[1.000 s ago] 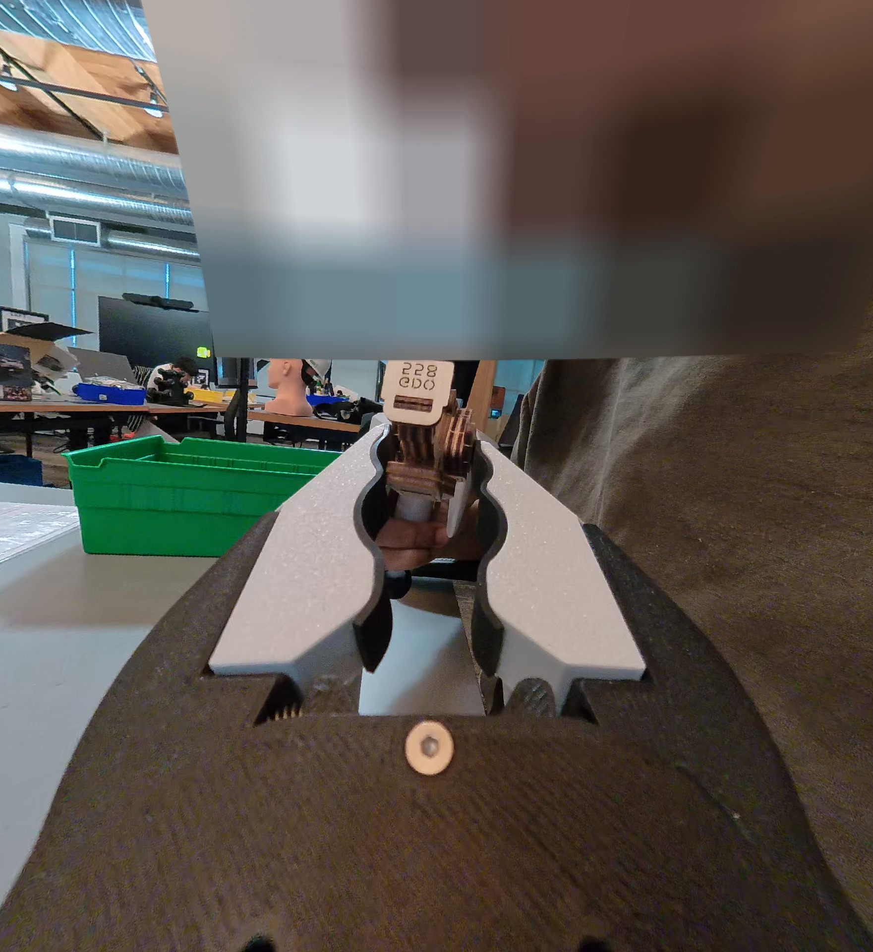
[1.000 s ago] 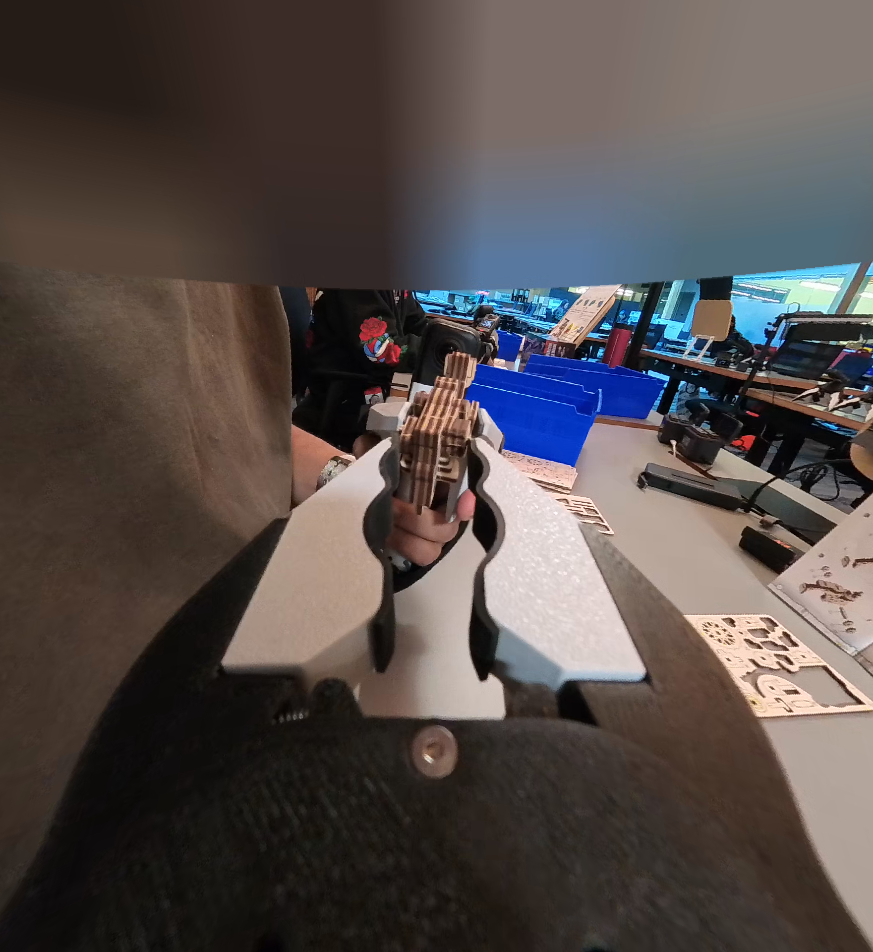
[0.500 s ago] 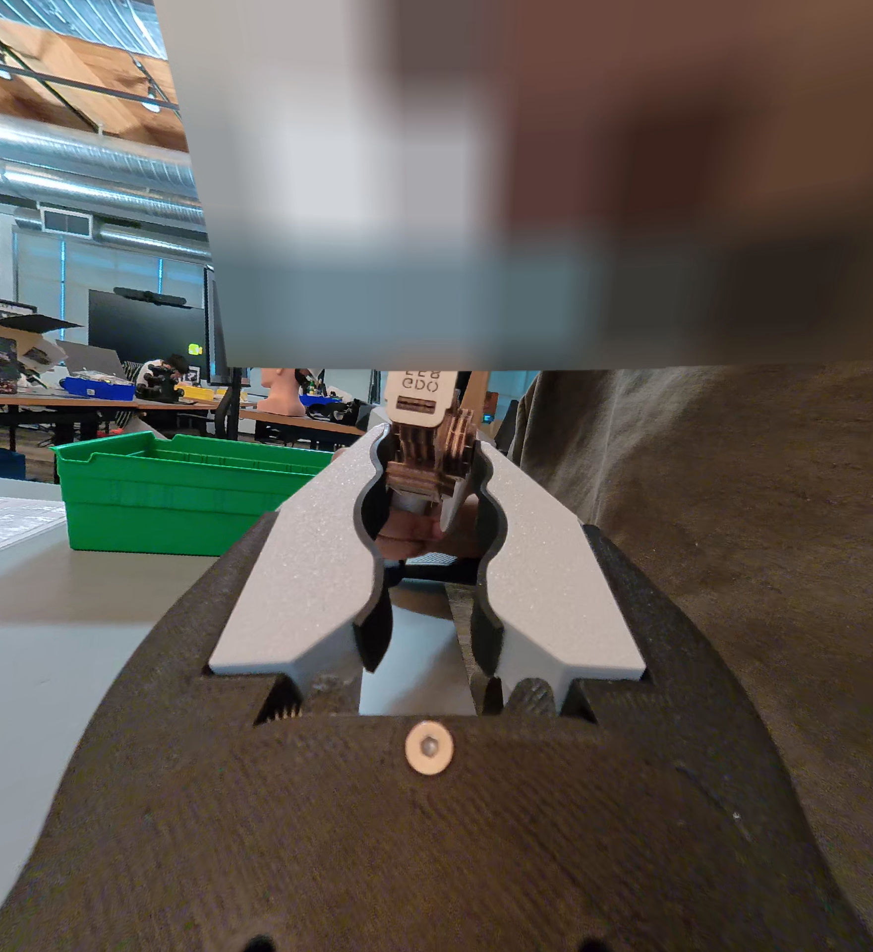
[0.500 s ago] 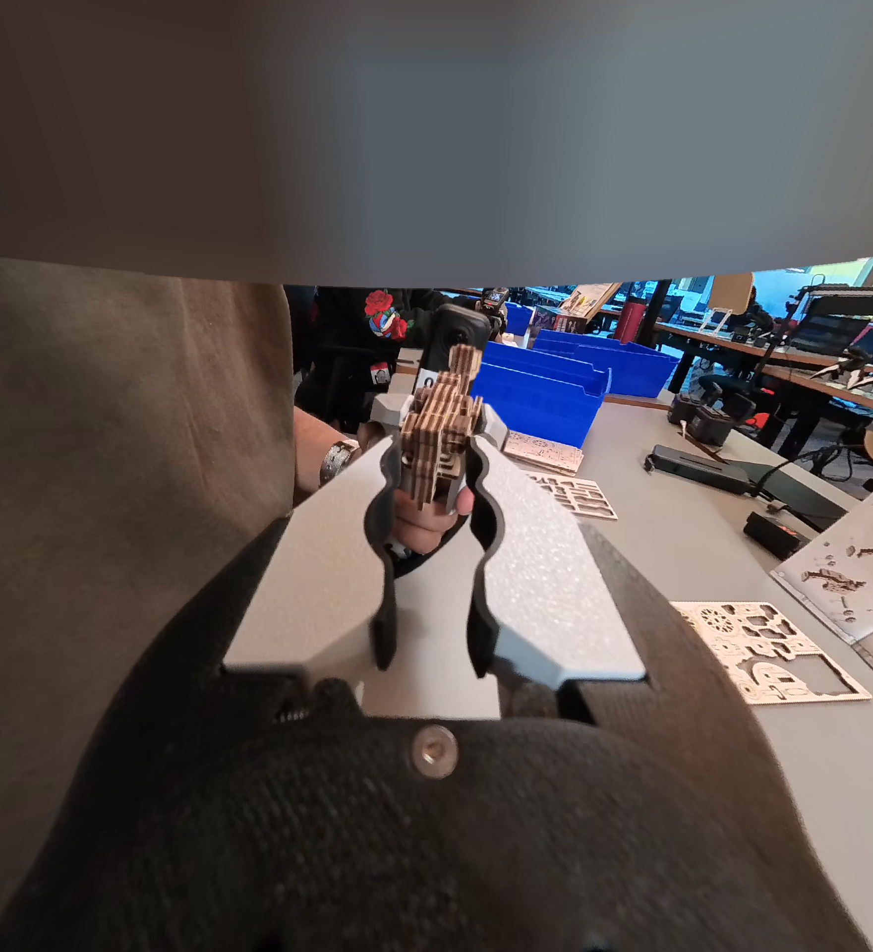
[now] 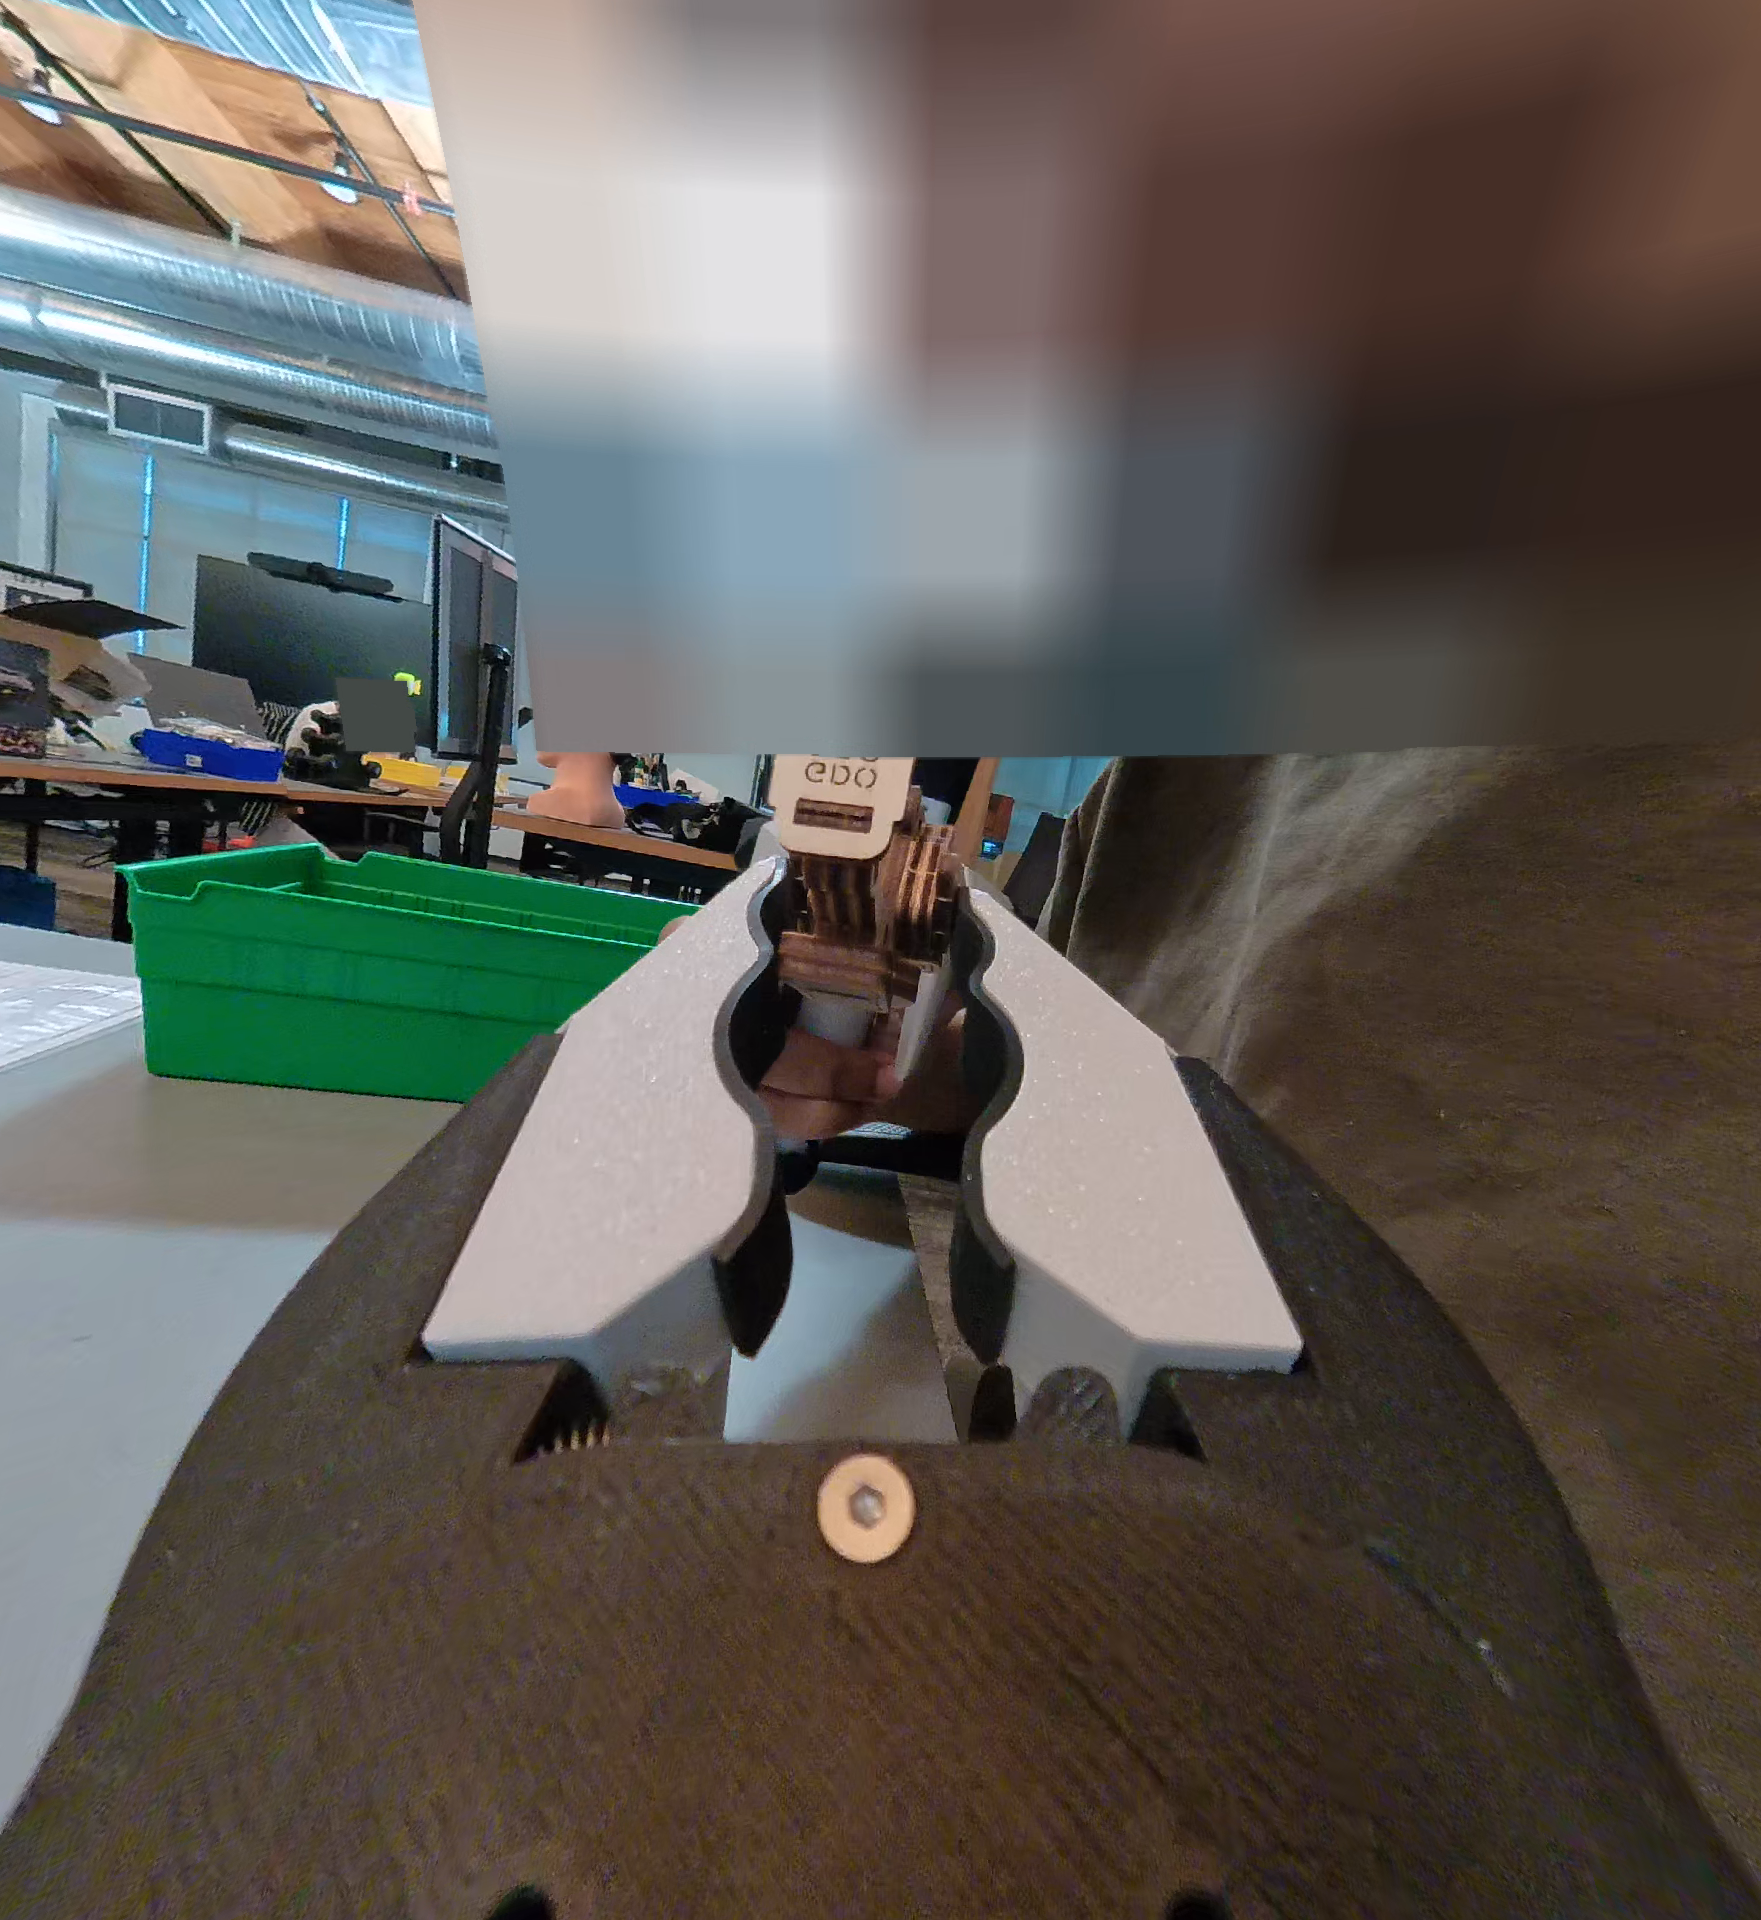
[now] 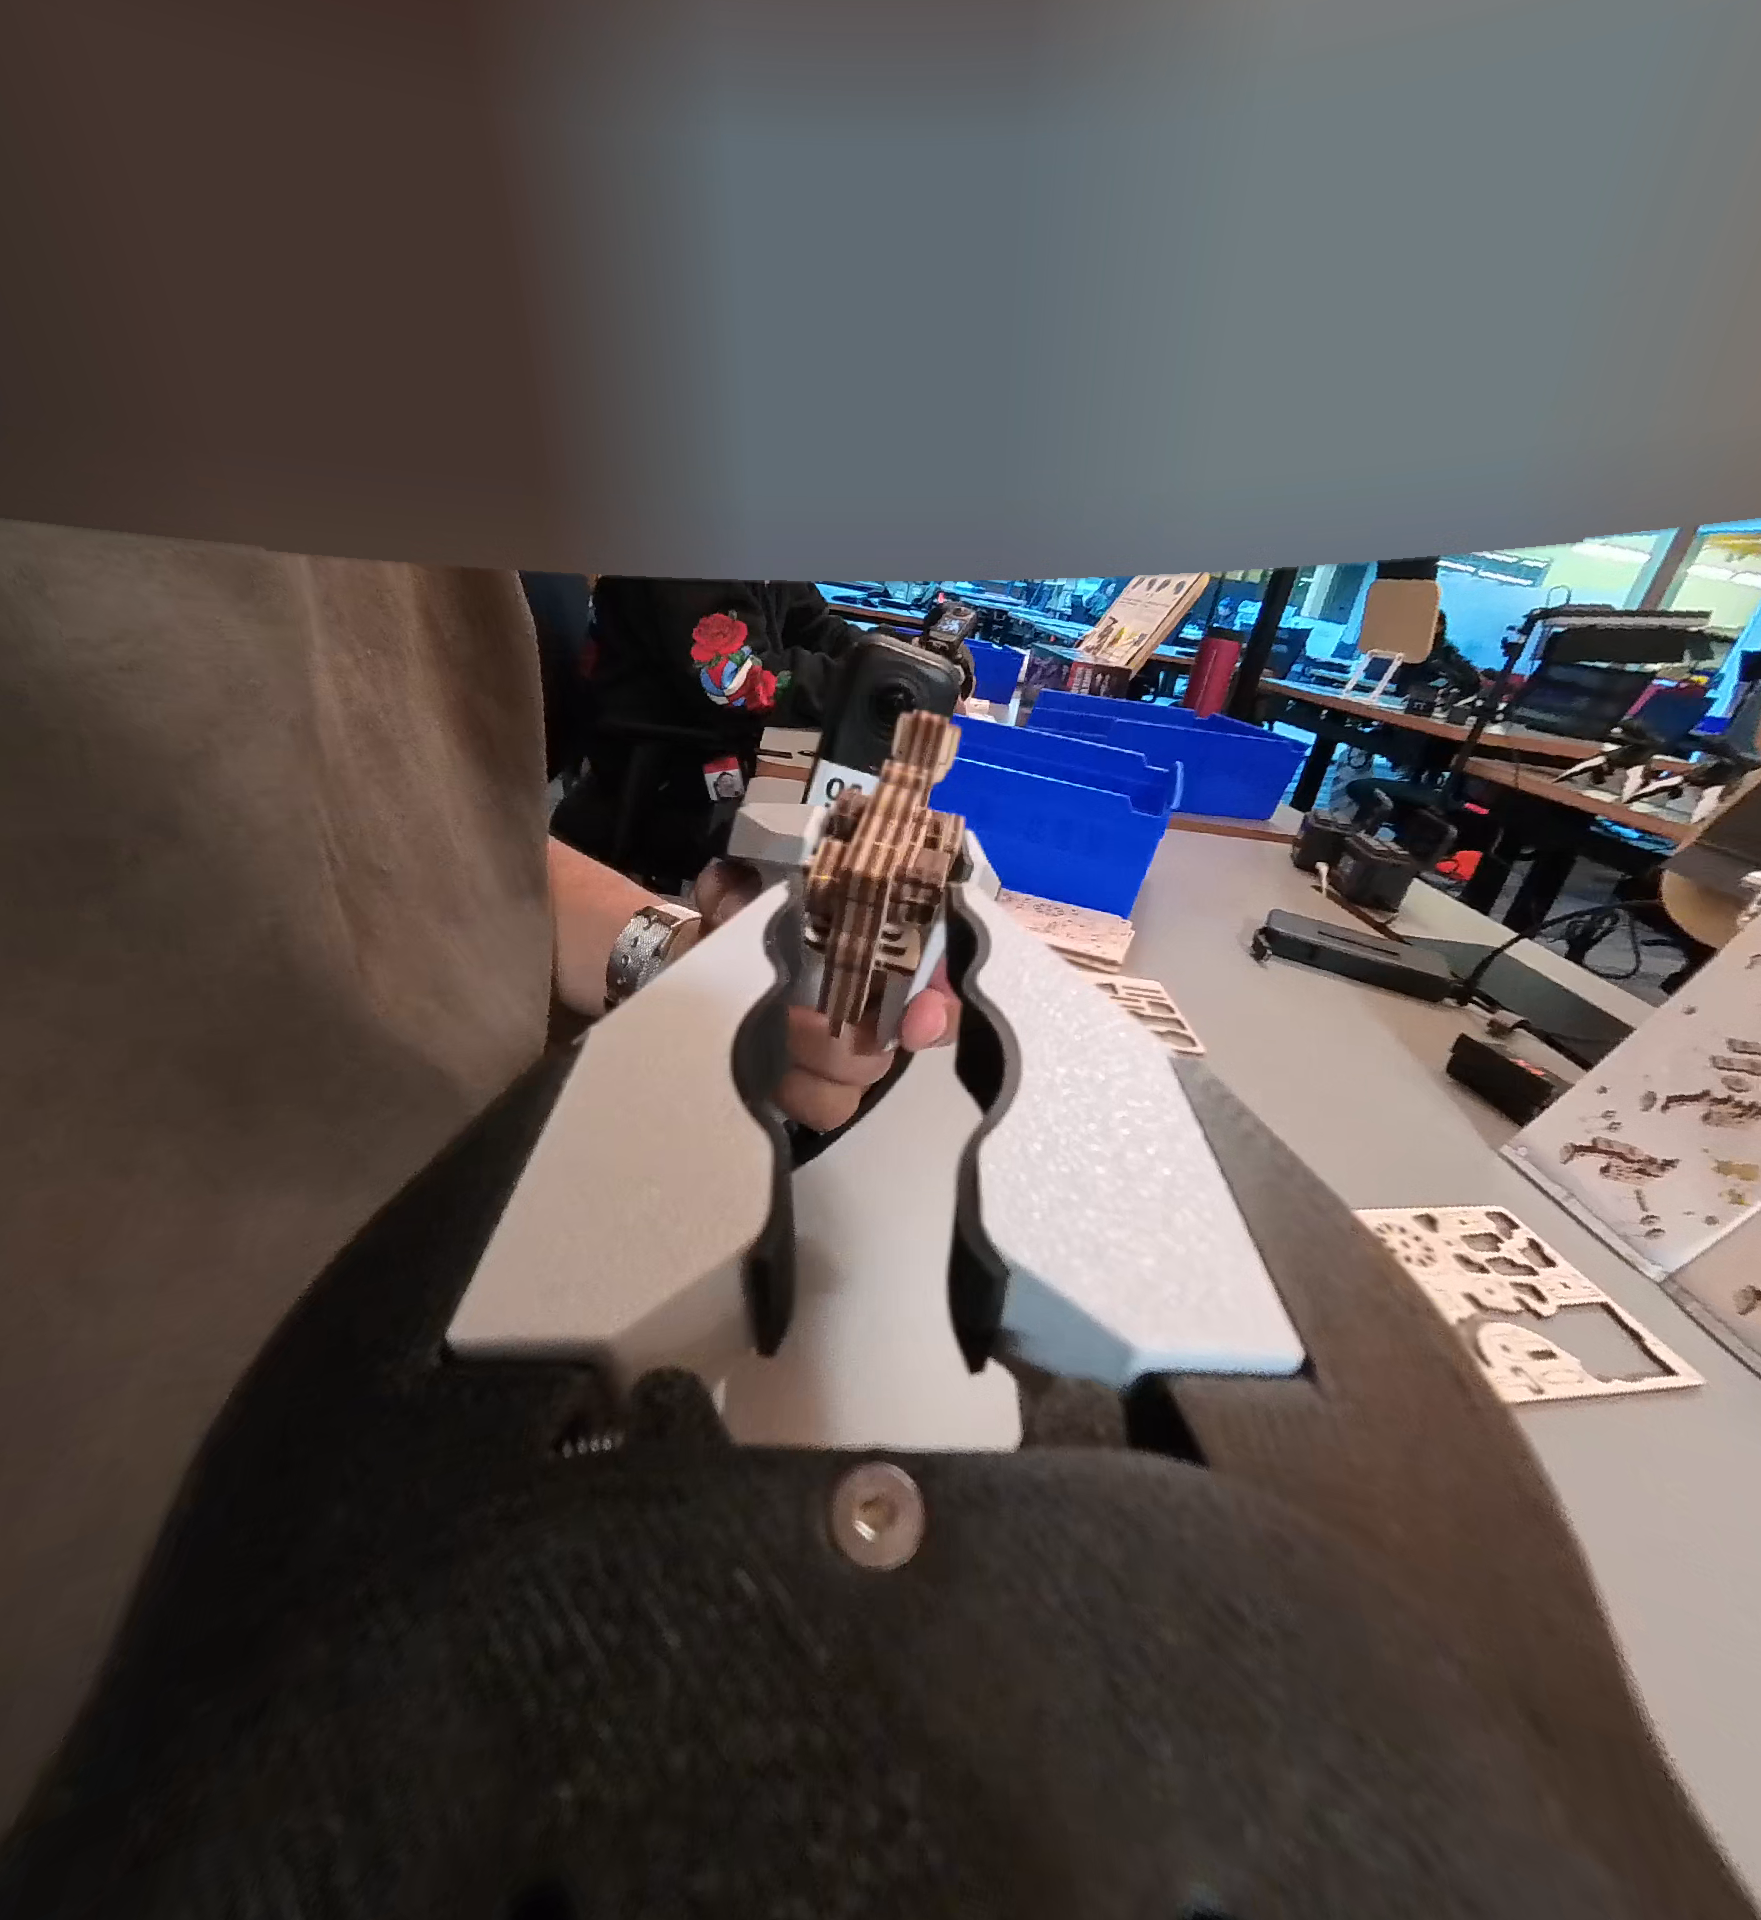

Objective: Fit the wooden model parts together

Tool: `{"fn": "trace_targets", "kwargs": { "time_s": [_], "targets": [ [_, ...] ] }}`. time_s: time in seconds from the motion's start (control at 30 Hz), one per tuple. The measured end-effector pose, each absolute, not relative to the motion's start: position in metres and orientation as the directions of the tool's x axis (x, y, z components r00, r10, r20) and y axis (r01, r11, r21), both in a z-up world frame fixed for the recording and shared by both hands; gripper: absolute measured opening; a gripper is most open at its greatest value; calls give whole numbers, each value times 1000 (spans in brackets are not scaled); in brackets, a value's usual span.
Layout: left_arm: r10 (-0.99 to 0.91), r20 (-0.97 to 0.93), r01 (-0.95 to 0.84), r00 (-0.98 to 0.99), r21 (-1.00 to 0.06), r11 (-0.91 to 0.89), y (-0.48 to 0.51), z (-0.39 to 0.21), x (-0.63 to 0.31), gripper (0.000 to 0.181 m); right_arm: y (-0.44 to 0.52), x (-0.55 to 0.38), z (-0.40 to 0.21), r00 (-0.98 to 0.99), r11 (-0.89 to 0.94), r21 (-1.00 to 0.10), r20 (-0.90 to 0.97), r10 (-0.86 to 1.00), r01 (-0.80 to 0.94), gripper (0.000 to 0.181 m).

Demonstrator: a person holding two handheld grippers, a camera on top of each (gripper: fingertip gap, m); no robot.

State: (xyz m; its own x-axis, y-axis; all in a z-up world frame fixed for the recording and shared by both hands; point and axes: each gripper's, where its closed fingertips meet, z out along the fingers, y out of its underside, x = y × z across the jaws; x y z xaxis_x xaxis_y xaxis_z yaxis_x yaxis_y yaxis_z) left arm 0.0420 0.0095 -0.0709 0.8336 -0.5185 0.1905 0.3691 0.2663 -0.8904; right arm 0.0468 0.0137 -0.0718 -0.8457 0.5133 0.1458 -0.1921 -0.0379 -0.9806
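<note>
A small layered wooden model [image 5: 917, 883] is held in the air in front of a person's torso. My left gripper [image 5: 868, 906] is shut on it. A pale flat wooden piece [image 5: 840, 810] stands up from its top. My right gripper [image 6: 881, 894] is shut on the same model [image 6: 881, 831] from the opposite side. The left gripper's grey fingers [image 6: 767, 831] show behind the model in the right wrist view, with its camera [image 6: 886, 696] above them. A hand [image 6: 845, 1060] shows below the model. The right gripper's fingers [image 5: 923, 1013] show beyond the model in the left wrist view.
A green bin [image 5: 377, 987] stands on the grey table [image 5: 76, 1299] at the left. Blue bins [image 6: 1052, 831] stand at the back in the right wrist view. Punched wooden part sheets [image 6: 1520, 1299] and black devices [image 6: 1354, 951] lie at the right. The person's olive shirt [image 6: 232, 935] is close by. Only a small space, under 4 cm, lies between the two pairs of fingers.
Both grippers stay shut on the model. They have drifted slightly with it: the backgrounds have shifted, and the pale piece has risen partly under the blurred patch.
</note>
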Motion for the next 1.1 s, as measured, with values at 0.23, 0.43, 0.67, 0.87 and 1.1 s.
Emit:
{"fn": "trace_targets", "kwargs": {
  "time_s": [0.23,0.43,0.67,0.87,1.1],
  "targets": [
    [-532,208,391,820,-884,257,10,-71,42,27,14,48,-71,-850,-48,-982,134,509,-184,23],
    [-517,235,411,823,-875,257,12,-72,38,27,16,43,-72,-885,-96,-994,5,466,-56,23],
    [-490,263,424,831,-870,252,14,-75,31,27,18,37,-76,-891,-106,-993,-94,444,52,22],
    [-455,333,473,826,-848,239,19,-78,22,26,24,29,-79,-876,-181,-980,-161,455,86,23],
    [-427,359,483,830,-845,229,23,-81,17,28,28,22,-82,-857,-173,-979,-177,485,105,23]
  ]
}}
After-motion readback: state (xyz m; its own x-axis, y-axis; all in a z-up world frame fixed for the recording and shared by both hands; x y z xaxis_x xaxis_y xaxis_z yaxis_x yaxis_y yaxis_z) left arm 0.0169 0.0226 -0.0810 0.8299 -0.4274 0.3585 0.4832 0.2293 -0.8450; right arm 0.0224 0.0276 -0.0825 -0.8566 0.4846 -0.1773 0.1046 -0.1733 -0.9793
